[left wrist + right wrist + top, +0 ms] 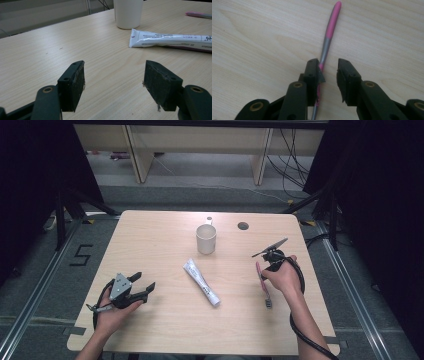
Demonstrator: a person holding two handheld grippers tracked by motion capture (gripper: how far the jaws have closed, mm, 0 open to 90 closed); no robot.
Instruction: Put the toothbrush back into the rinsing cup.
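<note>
The pink toothbrush (329, 32) lies flat on the table (165, 315) at its right side, between the 2 jaws of the right gripper (329, 71), parted around it and not yet clamped. Left gripper (113, 80) gapes open, empty, near the toothpaste tube (201, 282) and cup (206, 238).

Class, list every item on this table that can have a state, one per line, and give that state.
Mug: upright on the table, apart from everything else.
Toothpaste tube: lying flat, cap end toward the near edge.
Toothbrush: lying flat on the table, not lifted.
Left gripper: open, holding nothing.
Right gripper: open, one of its fingers against the toothbrush handle.
</note>
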